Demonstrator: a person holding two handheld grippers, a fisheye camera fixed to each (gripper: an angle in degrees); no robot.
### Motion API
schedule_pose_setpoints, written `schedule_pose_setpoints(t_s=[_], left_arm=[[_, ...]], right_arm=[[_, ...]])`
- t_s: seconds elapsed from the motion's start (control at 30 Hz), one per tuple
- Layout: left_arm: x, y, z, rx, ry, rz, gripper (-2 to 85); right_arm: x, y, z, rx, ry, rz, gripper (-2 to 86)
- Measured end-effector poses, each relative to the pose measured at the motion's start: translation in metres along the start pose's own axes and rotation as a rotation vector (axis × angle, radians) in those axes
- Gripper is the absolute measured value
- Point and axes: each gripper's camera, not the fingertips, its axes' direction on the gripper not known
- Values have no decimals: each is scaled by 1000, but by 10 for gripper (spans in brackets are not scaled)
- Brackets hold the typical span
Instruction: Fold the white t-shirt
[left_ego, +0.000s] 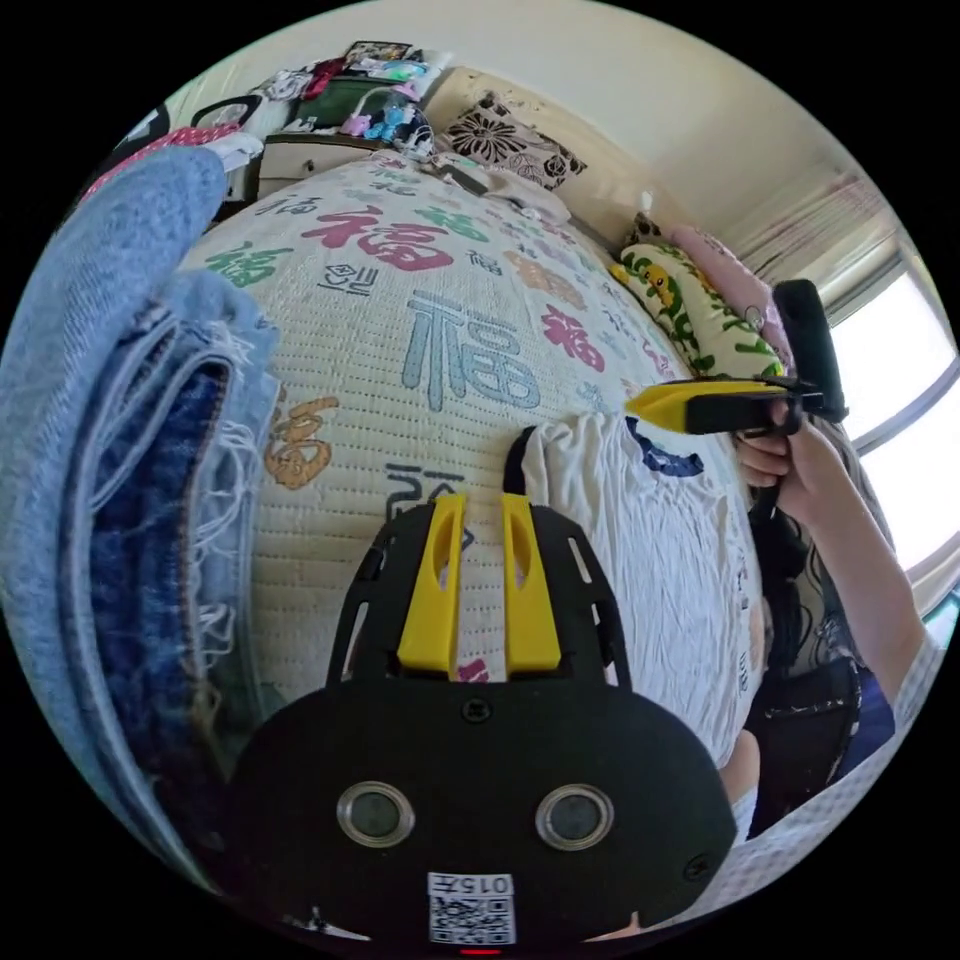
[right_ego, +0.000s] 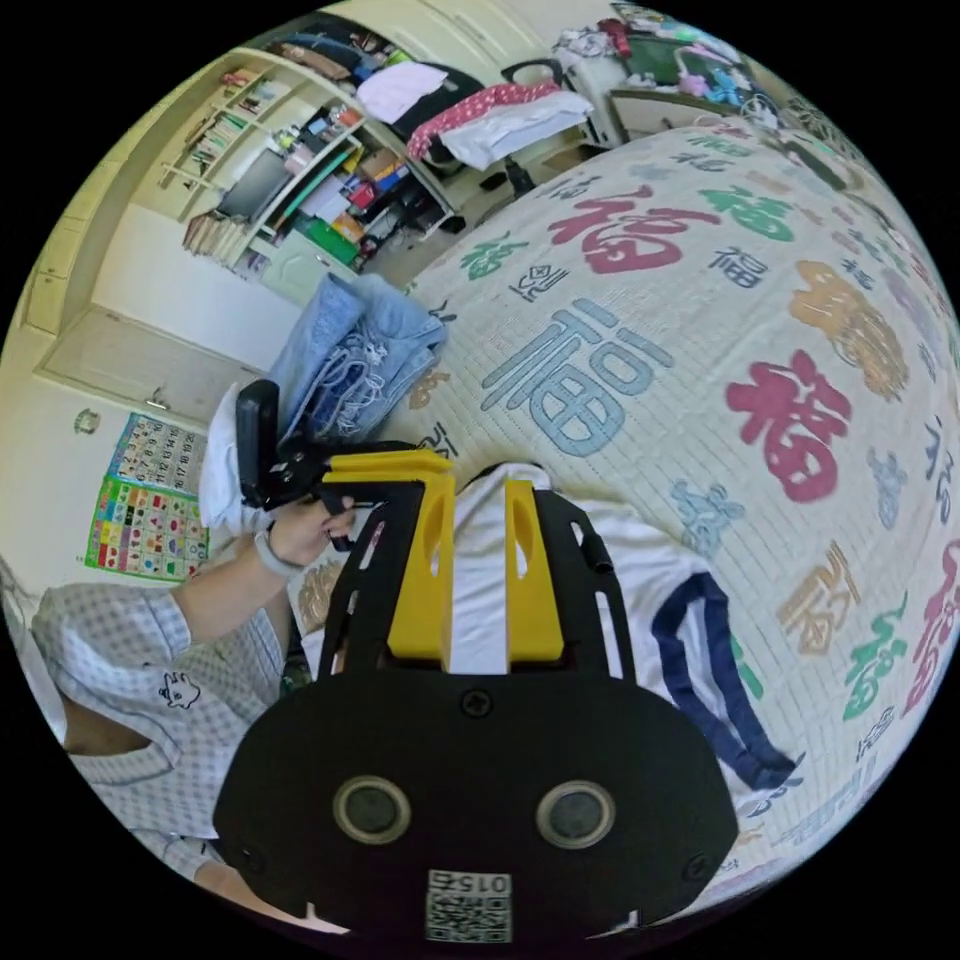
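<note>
Right up close in the left gripper view, the left gripper (left_ego: 478, 500) hovers with its two yellow fingers (left_ego: 432, 590) parted by a narrow gap, released, nothing between them; only the quilted bedspread (left_ego: 400, 330) shows through the gap. Just beyond the fingertips and off to one side lies the white t-shirt (left_ego: 640, 540), bunched and wrinkled on the bed, its dark trim touching the far finger's tip. Past the shirt, the right gripper (left_ego: 650, 403) comes in from the side, held by a hand (left_ego: 785, 460), its yellow tip poised over the shirt's navy collar (left_ego: 665, 458); whether it touches the cloth I cannot tell. On the opposite side of the fingers, a stack of folded jeans (left_ego: 130, 450) sits with frayed hems showing. Farther off, pillows (left_ego: 690, 300) line the bed's edge, and a bright window (left_ego: 900, 370) glows behind them.

Now the right gripper view: the right gripper (right_ego: 478, 488) has its fingers (right_ego: 530, 580) apart too, loose, with white shirt fabric (right_ego: 480, 600) showing beneath the gap. The navy-trimmed collar (right_ego: 710, 670) lies beside them. The left gripper (right_ego: 400, 465) sits just beside the near fingertip, gripped by a hand (right_ego: 300, 530) with a checked sleeve (right_ego: 130, 640) behind. Beyond, the jeans (right_ego: 350, 350) rest on the bed, then cluttered shelves (right_ego: 300, 170).
</note>
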Motion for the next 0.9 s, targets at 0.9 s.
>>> schedule_pose_setpoints(t_s=[0.9], left_arm=[[2, 121, -80, 79, -76, 344, 62]], right_arm=[[12, 14, 73, -94, 99, 61, 7]])
